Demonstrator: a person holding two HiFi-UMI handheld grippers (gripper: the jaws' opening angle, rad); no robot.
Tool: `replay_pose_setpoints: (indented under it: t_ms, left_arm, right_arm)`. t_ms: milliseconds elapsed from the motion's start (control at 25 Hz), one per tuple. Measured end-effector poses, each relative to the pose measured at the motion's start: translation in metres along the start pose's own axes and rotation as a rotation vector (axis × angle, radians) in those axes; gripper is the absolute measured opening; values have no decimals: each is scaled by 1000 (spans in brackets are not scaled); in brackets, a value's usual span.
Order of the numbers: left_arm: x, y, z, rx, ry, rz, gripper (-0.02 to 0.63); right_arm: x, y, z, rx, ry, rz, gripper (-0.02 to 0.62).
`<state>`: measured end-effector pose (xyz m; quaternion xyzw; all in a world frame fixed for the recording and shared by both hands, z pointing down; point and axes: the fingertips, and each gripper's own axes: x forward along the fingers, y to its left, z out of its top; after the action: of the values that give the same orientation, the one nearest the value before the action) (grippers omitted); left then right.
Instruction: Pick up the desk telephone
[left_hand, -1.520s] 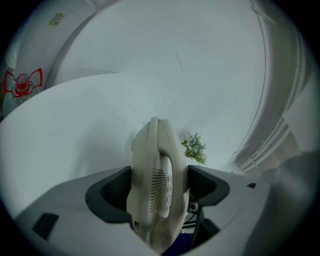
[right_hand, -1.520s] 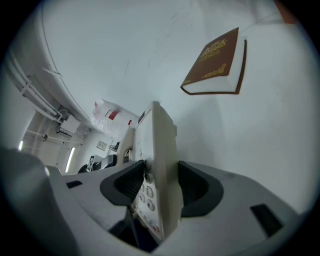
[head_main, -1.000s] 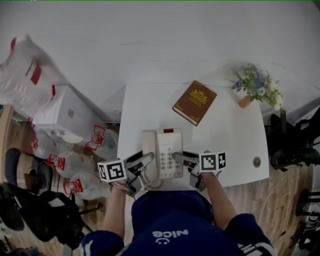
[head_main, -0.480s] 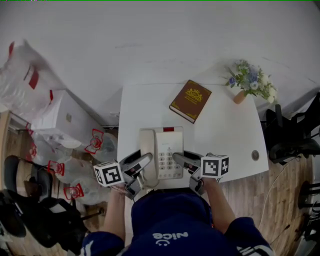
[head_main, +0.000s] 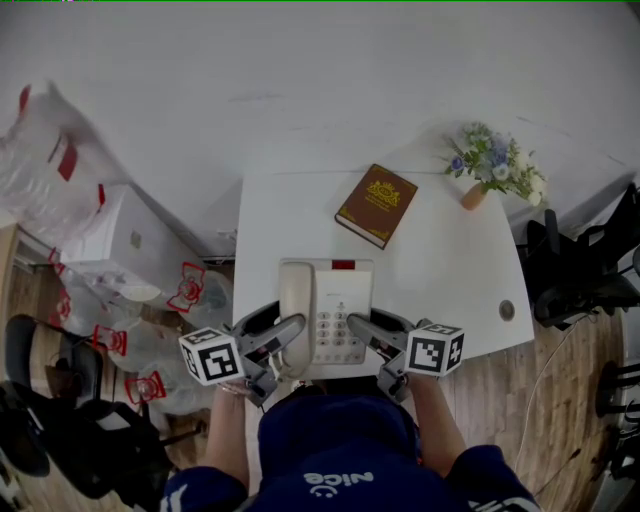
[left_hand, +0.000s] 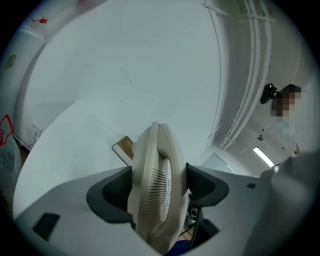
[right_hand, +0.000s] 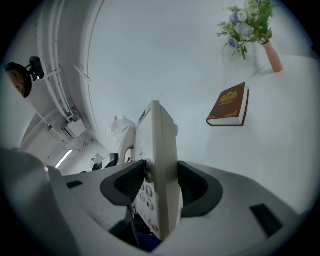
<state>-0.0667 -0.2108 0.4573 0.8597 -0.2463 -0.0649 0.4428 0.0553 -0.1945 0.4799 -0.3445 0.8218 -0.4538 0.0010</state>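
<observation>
A cream desk telephone (head_main: 326, 314) with its handset on the left and keypad on the right sits at the near edge of the white table (head_main: 450, 270). My left gripper (head_main: 287, 336) is shut on the handset side; in the left gripper view the handset (left_hand: 156, 182) fills the gap between the dark pads (left_hand: 114, 192) of the left gripper (left_hand: 159, 189). My right gripper (head_main: 364, 328) is shut on the phone's right edge. In the right gripper view the keypad body (right_hand: 161, 170) is pinched in the right gripper (right_hand: 161, 186). I cannot tell whether the phone touches the table.
A brown book (head_main: 376, 205) lies on the table beyond the phone, also visible as the book (right_hand: 229, 106). A small vase of flowers (head_main: 495, 165) stands at the far right corner. Plastic bags and a white box (head_main: 120, 235) sit left of the table; dark chairs (head_main: 570, 280) stand on the right.
The phone looks slightly larger and nearer the head camera than before. Both grippers stay clamped on it, and their marker cubes have shifted a little outward and down.
</observation>
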Motion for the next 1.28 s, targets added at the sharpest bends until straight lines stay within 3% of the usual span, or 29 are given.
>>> replay_pose_setpoints:
  t_ms: [280, 1280]
  left_arm:
    - [-5, -24, 17, 67, -43, -24, 357]
    - [-27, -119, 90, 270, -263, -163, 357]
  right_arm:
    - [-9, 19, 13, -47, -48, 29, 229]
    - [-44, 120, 98, -376, -275, 105, 230]
